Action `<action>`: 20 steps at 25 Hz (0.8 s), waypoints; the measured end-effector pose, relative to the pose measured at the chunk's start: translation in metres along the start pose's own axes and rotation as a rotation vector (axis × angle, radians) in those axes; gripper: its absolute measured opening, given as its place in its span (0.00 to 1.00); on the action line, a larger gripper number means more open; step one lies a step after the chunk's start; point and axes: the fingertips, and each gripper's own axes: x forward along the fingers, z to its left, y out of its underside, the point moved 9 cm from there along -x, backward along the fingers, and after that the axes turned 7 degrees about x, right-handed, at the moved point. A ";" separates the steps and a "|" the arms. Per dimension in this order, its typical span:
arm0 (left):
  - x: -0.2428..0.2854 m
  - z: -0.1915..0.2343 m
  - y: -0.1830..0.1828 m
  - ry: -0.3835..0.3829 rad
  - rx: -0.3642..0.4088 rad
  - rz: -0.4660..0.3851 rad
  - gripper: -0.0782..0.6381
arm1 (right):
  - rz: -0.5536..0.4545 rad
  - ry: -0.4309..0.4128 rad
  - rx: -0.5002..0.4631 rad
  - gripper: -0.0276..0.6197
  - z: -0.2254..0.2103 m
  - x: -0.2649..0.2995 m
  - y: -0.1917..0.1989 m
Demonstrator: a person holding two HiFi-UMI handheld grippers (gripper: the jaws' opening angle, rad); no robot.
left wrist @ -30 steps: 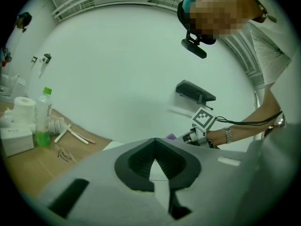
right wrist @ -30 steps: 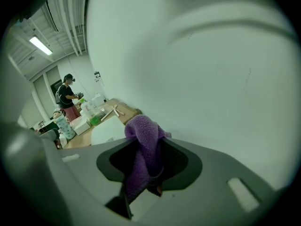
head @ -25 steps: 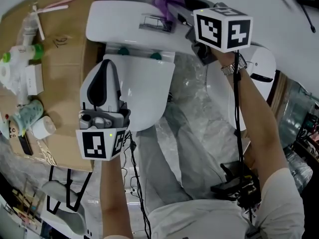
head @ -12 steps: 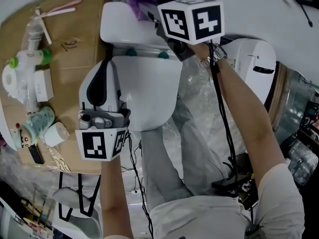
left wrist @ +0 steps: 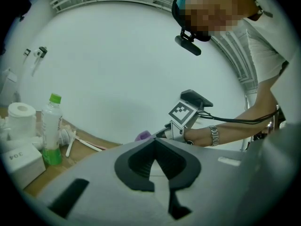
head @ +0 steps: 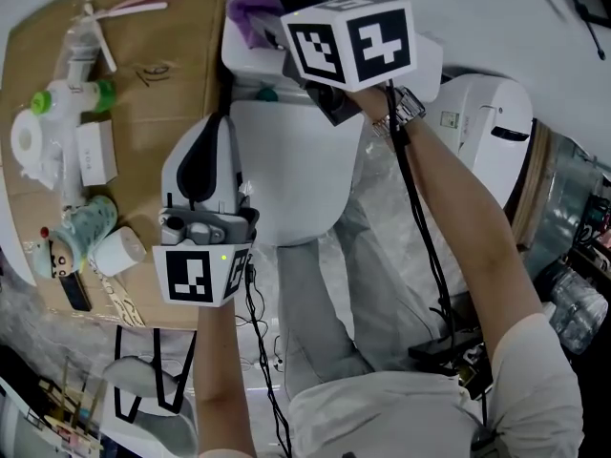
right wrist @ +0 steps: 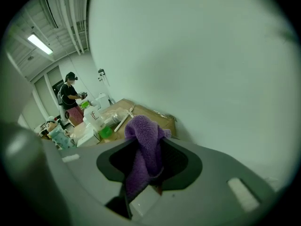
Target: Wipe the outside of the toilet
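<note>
a staged industrial test hall: a toilet (head: 286, 170) beside cardboard (head: 162, 74) and plastic sheeting (head: 382, 256), under bare ceiling pipes (right wrist: 56, 18).

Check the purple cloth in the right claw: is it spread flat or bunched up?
Bunched. The purple cloth is a crumpled wad pinched in the right claw, folds sticking out past it.

The purple terry cloth (right wrist: 143, 131) sits in my right gripper (right wrist: 148, 149), at the white ceramic toilet tank (head: 250, 63)'s left end, right of the brown cardboard sheet (head: 162, 93).

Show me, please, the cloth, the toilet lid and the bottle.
cloth (right wrist: 143, 149), right gripper view, its hanging fold.
toilet lid (head: 301, 170), head view, its middle.
bottle (left wrist: 51, 126), left gripper view, its body.
</note>
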 end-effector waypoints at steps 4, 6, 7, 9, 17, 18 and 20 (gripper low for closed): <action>-0.004 0.000 0.002 -0.009 0.004 0.001 0.12 | 0.003 -0.017 0.024 0.27 0.009 0.001 0.006; -0.006 -0.003 0.004 -0.014 0.002 0.003 0.12 | 0.007 -0.032 0.043 0.27 0.013 -0.002 0.011; -0.006 -0.005 0.005 -0.017 0.001 0.004 0.12 | 0.011 -0.039 0.046 0.27 0.015 -0.003 0.014; -0.006 -0.011 0.005 -0.020 -0.001 0.006 0.12 | 0.022 -0.052 0.037 0.27 0.018 -0.008 0.021; 0.001 -0.045 0.009 -0.034 -0.003 -0.006 0.12 | 0.037 -0.093 0.052 0.27 0.008 -0.030 0.043; 0.001 -0.049 0.010 -0.038 -0.005 -0.006 0.12 | 0.039 -0.096 0.048 0.27 0.006 -0.033 0.046; 0.002 -0.057 0.012 -0.044 -0.007 -0.005 0.12 | 0.046 -0.101 0.032 0.27 0.004 -0.039 0.051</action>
